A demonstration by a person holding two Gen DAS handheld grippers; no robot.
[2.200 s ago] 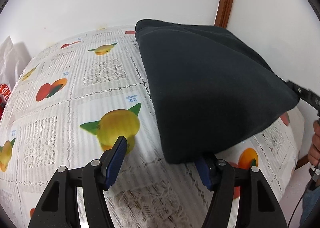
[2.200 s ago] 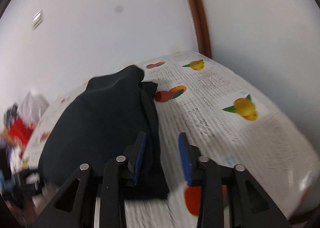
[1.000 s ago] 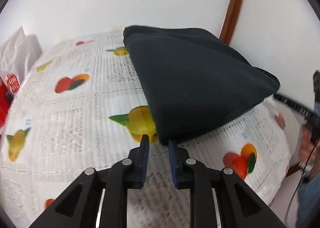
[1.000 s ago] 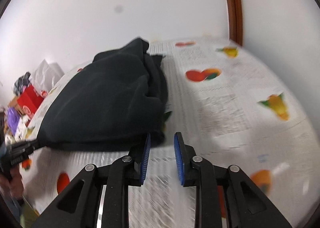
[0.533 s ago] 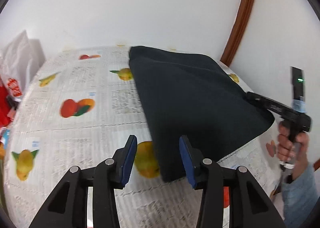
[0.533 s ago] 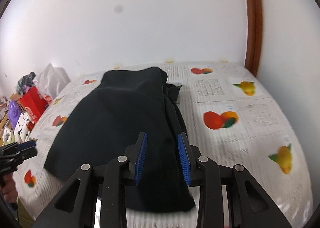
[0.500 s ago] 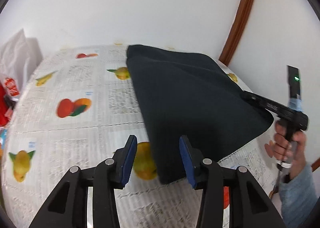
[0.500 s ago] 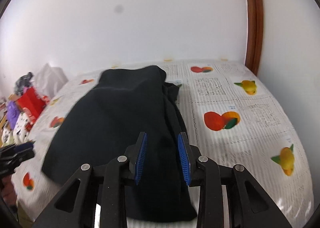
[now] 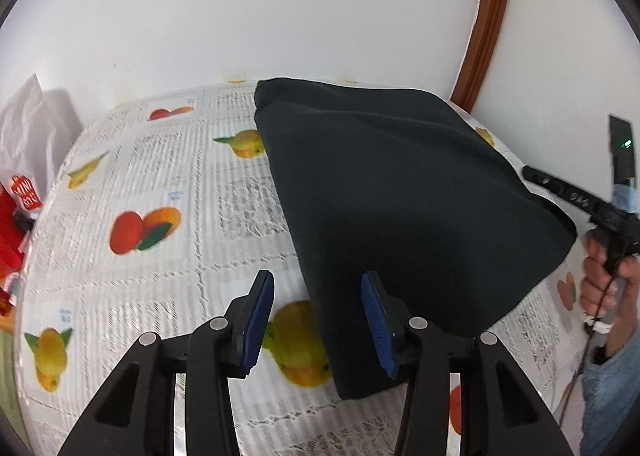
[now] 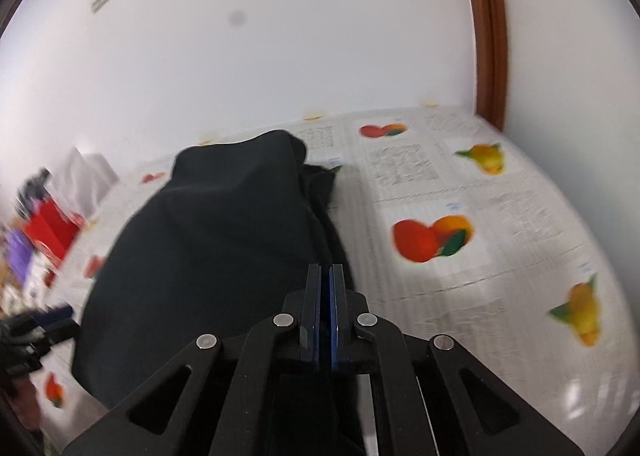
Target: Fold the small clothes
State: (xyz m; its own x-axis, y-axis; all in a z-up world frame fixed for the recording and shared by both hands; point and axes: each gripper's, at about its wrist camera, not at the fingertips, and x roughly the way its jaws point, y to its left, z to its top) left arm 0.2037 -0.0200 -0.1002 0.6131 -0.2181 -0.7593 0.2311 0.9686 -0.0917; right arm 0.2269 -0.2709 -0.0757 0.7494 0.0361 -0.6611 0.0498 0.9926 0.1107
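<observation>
A folded dark navy garment (image 9: 400, 192) lies on a table with a white lace, fruit-print cloth (image 9: 160, 192). My left gripper (image 9: 320, 320) is open and empty, just above the garment's near corner. In the right wrist view the garment (image 10: 224, 240) fills the middle left. My right gripper (image 10: 326, 296) has its blue pads pressed together over the garment's near right edge; nothing shows between them. The right gripper also shows in the left wrist view (image 9: 568, 196), held in a hand at the garment's right corner.
White walls stand close behind the table, with a brown door frame (image 9: 484, 28) at the back right. A white bag (image 9: 28, 132) and red packages (image 10: 52, 232) lie off the table's left side. The tablecloth's right half (image 10: 480, 240) holds only printed fruit.
The right gripper's fingers have closed from a narrow gap to fully together. The left gripper opened wider after being nearly shut a second ago. The garment lies where it was.
</observation>
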